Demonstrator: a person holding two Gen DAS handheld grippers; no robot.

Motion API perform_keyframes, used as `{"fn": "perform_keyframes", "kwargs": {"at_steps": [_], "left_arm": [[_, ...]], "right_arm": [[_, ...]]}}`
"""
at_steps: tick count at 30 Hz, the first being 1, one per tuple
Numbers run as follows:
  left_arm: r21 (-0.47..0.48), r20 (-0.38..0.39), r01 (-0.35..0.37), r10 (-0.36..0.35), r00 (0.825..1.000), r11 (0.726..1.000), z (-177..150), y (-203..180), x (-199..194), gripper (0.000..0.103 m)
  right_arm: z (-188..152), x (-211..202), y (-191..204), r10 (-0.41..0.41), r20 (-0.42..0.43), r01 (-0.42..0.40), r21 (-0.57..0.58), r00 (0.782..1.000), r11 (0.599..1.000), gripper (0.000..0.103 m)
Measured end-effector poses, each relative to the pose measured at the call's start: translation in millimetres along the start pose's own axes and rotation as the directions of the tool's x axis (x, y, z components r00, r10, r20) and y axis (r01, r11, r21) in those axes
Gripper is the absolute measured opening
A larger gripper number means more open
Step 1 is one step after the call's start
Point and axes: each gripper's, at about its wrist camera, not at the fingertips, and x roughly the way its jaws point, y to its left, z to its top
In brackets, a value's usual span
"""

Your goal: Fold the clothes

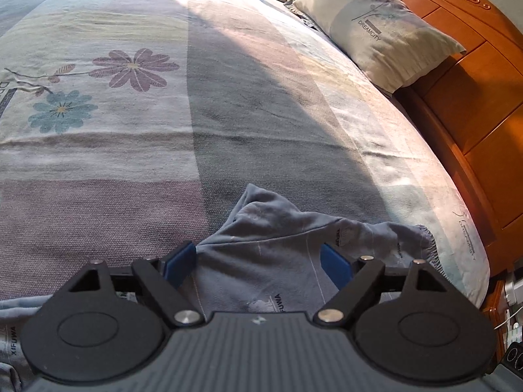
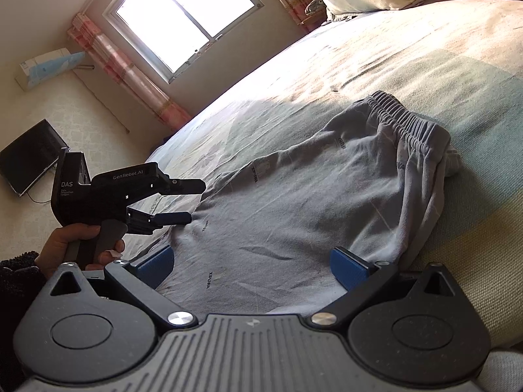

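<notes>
Grey trousers (image 2: pixel 313 202) lie crumpled near the bed (image 1: pixel 98 163) edge, waistband toward the pillow. Left gripper (image 2: pixel 191 204), jaws open, at their crotch-side edge; right gripper (image 2: pixel 251 266), jaws open, empty.

We note a striped bedsheet (image 1: pixel 130 150) with purple and blue flowers, a pillow (image 1: pixel 376 23) (printed DREAMCITY) against the orange wooden headboard (image 1: pixel 474 75). Sunlit window (image 2: pixel 183 16), pink curtains (image 2: pixel 127 75), dark monitor (image 2: pixel 29 156) beyond.

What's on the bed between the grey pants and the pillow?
Nothing. Just bare bedsheet lies between the pants and the pillow, seen best in the left wrist view.
</notes>
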Motion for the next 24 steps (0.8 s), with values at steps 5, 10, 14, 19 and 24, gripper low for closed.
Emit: {"fn": "perform_keyframes", "kwargs": {"at_steps": [5,10,14,19,24], "left_arm": [[0.039,0.045,0.031,-0.032,0.998,0.999,-3.4,-12.9,-31.5,0.085],[0.014,-0.006,0.006,-0.005,1.000,1.000,-20.0,-2.1,-22.2,0.085],[0.007,-0.003,-0.045,0.045,0.999,0.999,-28.6,5.2,-21.8,0.084],[0.164,0.097,-0.114,0.099,0.990,0.980,-47.7,-21.8,-70.2,0.086],[0.278,0.181,-0.291,0.247,0.952,0.915,-93.8,-34.6,-93.6,0.091]], "right_arm": [[-0.3,0.3,1.3,-0.008,0.001,0.008,-0.005,1.000,1.000,0.103],[-0.6,0.5,2.5,-0.015,0.005,0.015,-0.010,1.000,1.000,0.103],[-0.1,2.1,3.4,-0.021,0.002,0.021,-0.012,1.000,1.000,0.103],[1.1,2.8,4.3,-0.031,0.001,0.031,-0.012,1.000,0.999,0.103],[0.3,2.6,4.3,-0.036,0.010,0.036,0.000,0.999,0.999,0.103]]}}
